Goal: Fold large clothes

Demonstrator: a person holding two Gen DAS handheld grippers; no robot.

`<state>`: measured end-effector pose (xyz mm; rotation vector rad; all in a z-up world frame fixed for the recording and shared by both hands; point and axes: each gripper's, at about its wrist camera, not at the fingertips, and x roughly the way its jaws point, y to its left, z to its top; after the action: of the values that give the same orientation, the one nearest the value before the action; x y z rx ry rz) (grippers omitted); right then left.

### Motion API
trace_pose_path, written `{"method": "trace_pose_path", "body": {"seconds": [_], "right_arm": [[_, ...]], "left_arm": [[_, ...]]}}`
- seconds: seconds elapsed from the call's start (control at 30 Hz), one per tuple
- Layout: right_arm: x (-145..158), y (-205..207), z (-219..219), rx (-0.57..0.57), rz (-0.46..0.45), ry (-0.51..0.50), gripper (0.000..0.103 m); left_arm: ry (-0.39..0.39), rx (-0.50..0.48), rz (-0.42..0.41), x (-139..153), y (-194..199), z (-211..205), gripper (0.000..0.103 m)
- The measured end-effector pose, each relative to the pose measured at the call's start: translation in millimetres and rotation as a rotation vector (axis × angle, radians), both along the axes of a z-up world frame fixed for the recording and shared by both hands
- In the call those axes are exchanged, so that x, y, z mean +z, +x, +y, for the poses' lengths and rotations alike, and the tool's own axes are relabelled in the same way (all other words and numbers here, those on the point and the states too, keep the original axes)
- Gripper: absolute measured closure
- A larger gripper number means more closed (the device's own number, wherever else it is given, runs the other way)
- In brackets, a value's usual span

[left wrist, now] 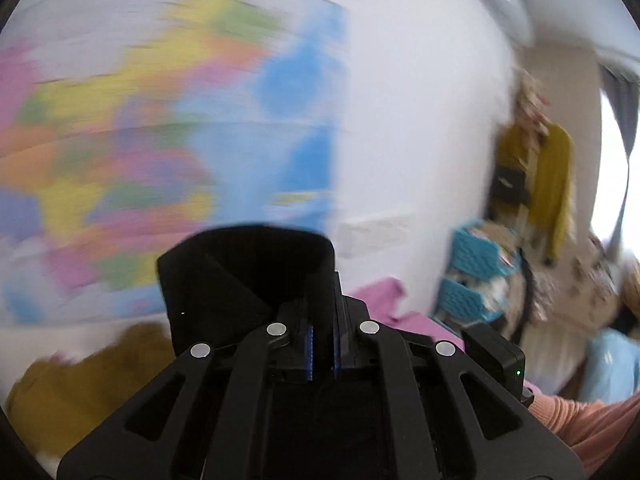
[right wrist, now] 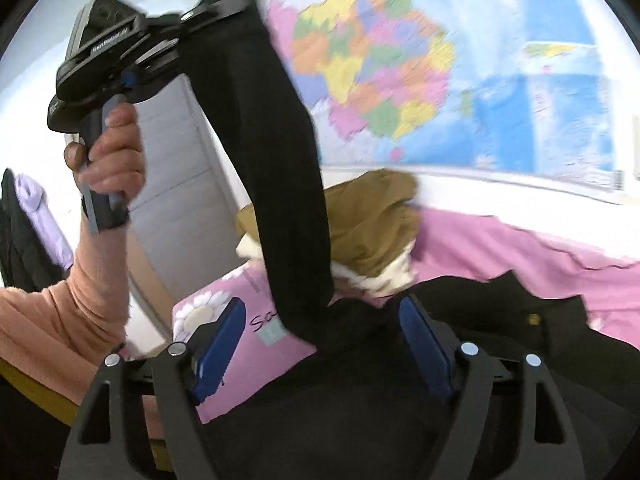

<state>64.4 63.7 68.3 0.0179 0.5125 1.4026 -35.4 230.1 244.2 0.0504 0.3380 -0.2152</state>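
Black garment (right wrist: 288, 184) hangs lifted from the pink bed (right wrist: 500, 240), pinched by the left tool (left wrist: 323, 344); the right tool (right wrist: 320, 344) is spread wide.

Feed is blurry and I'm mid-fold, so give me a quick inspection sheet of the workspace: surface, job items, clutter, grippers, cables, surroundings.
Surface: pink bedsheet, rumpled.
Job's things: black garment, one end lifted high, the rest lying on the sheet.
Clutter: mustard garment heaped over something cream-white.
Grippers: left gripper shut on the black garment; right gripper open above the garment's lower part.
Cables: nothing seen.
Surroundings: wall map, grey door, blue baskets, hanging yellow top.
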Motion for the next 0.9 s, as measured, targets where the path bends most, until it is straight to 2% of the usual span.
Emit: {"method": "trace_pose_path", "body": {"seconds": [0.1, 0.13, 0.17, 0.23, 0.27, 0.33, 0.37, 0.4, 0.43, 0.47, 0.53, 0.6, 0.63, 0.67, 0.73, 0.8, 0.83, 0.9], "right_arm": [[0, 4, -27, -0.059, 0.007, 0.020, 0.025], [-1, 7, -38, -0.094, 0.011, 0.034, 0.022], [-2, 9, -44, -0.117, 0.016, 0.042, 0.018], [-11, 19, -63, -0.184, 0.055, 0.051, 0.017], [-17, 22, -70, -0.200, 0.077, 0.054, 0.017], [-29, 33, -81, -0.243, 0.134, 0.057, 0.018], [-39, 41, -89, -0.261, 0.179, 0.056, 0.020], [-47, 47, -94, -0.276, 0.217, 0.059, 0.031], [-54, 51, -96, -0.280, 0.245, 0.063, 0.056], [-65, 58, -101, -0.277, 0.293, 0.064, 0.077], [-80, 64, -108, -0.303, 0.334, 0.033, 0.086], [-97, 65, -118, -0.323, 0.355, -0.018, 0.086], [-102, 66, -121, -0.332, 0.368, -0.044, 0.082], [-107, 67, -127, -0.352, 0.380, -0.077, 0.063], [-110, 69, -136, -0.392, 0.361, -0.110, 0.040], [-102, 75, -131, -0.409, 0.321, -0.141, 0.034], [-100, 80, -125, -0.403, 0.313, -0.147, 0.021], [-89, 90, -105, -0.405, 0.288, -0.165, 0.014]], "left_arm": [[0.038, -0.130, 0.092, -25, 49, -57, 0.096], [0.048, -0.163, 0.136, -38, 66, -76, 0.096], [0.044, -0.213, 0.195, -55, 84, -94, 0.096], [0.039, -0.267, 0.277, -81, 109, -115, 0.094], [0.037, -0.301, 0.310, -93, 116, -122, 0.088], [0.017, -0.370, 0.389, -117, 131, -134, 0.063], [0.009, -0.371, 0.399, -125, 133, -135, 0.044], [0.020, -0.342, 0.388, -129, 134, -136, 0.035], [0.026, -0.320, 0.364, -130, 132, -131, 0.032], [0.012, -0.309, 0.347, -129, 129, -124, 0.030], [-0.031, -0.270, 0.312, -122, 119, -100, 0.028], [-0.043, -0.211, 0.265, -116, 102, -73, 0.014], [-0.033, -0.154, 0.238, -118, 90, -55, 0.014], [-0.017, -0.112, 0.237, -123, 80, -39, 0.014], [0.001, -0.027, 0.269, -139, 63, -9, 0.014], [0.001, 0.024, 0.307, -155, 54, 10, 0.014], [-0.002, 0.056, 0.339, -169, 50, 21, 0.014], [0.002, 0.113, 0.376, -190, 42, 37, 0.014]]}}
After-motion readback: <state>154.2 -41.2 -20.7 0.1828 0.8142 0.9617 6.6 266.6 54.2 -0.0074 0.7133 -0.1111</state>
